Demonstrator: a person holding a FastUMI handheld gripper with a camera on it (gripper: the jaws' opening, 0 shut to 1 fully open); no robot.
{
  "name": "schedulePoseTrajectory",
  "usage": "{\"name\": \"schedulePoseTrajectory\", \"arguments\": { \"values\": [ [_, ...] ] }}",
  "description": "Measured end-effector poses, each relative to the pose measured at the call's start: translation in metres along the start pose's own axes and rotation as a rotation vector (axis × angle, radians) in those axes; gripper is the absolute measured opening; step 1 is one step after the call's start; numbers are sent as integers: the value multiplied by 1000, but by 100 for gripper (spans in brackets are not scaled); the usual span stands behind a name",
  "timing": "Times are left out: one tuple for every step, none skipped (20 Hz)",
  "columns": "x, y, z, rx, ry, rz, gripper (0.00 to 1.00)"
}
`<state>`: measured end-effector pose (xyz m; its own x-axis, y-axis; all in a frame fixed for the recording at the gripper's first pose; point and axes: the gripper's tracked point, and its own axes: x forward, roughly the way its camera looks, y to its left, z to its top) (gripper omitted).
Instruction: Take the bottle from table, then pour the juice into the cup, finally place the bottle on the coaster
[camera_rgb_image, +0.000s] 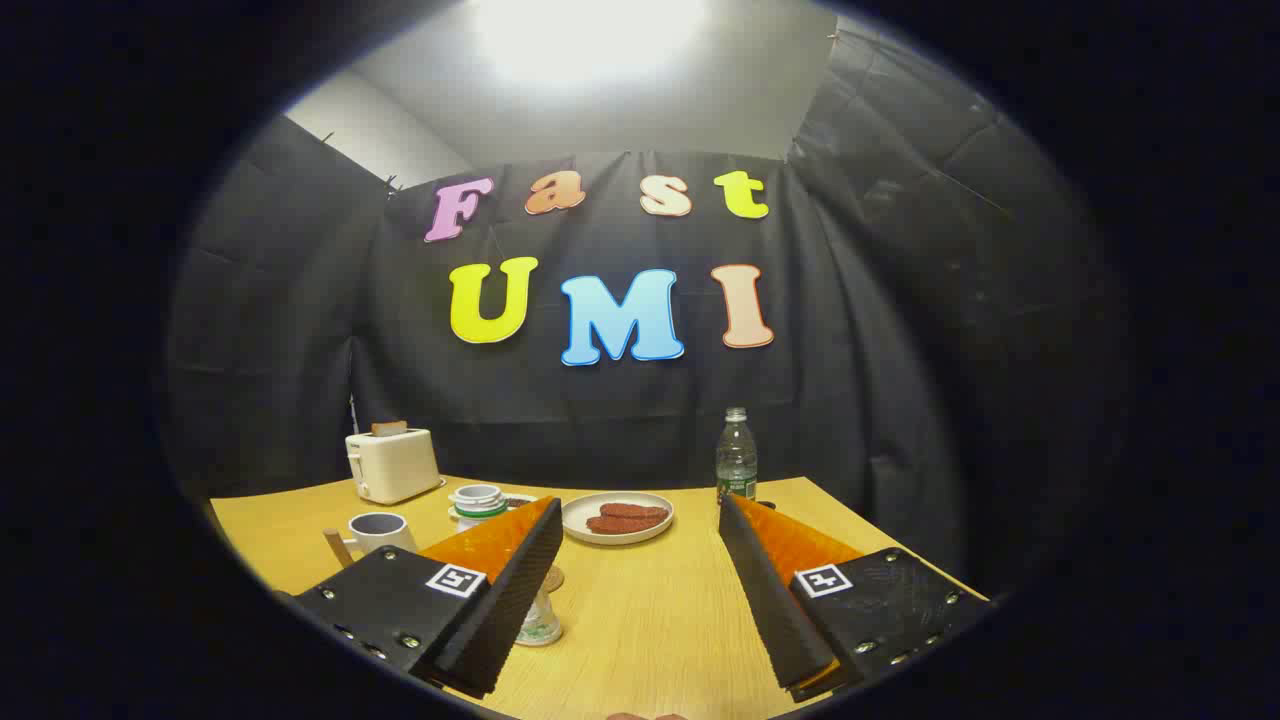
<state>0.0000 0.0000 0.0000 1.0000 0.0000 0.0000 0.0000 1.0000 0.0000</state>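
Clearly the gripper (640, 520) is spread wide and grasps nothing; bare wooden table (650, 610) shows between its two fingers. The bottle (736, 458), a clear plastic one with a green label, stands upright at the far right of the table, just beyond the tip of the right finger, which covers its base. Its long axis is vertical, so a level approach from the side would suit it. By my reading, the coming move turns on one thing: the bottle lies ahead and a little right of the gap's centre, so the gripper must travel forward and shift right to bring it between the fingers.

A white cup (379, 528) sits to the near left, beside the left finger. A plate (617, 517) of reddish food lies ahead, between the fingertips, and a toaster (392, 463) stands at the far left. A round brownish edge just beside the left finger may be the coaster (553, 578); most of it is hidden, so I cannot be sure.
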Motion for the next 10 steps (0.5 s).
{"name": "schedulePoseTrajectory", "arguments": {
  "values": [
    [-2,8,-2,0,5,12,97],
    [-2,13,-5,3,14,20,97],
    [-4,18,-9,8,20,31,97],
    [-5,24,-13,11,26,42,97],
    [-5,28,-15,16,31,48,97],
    [-5,33,-20,16,36,56,97],
    [-6,39,-23,10,42,67,97],
    [-6,46,-28,3,47,79,97],
    [-5,52,-32,-3,51,94,97],
    [-5,59,-38,-8,54,108,97]
  ]
}}
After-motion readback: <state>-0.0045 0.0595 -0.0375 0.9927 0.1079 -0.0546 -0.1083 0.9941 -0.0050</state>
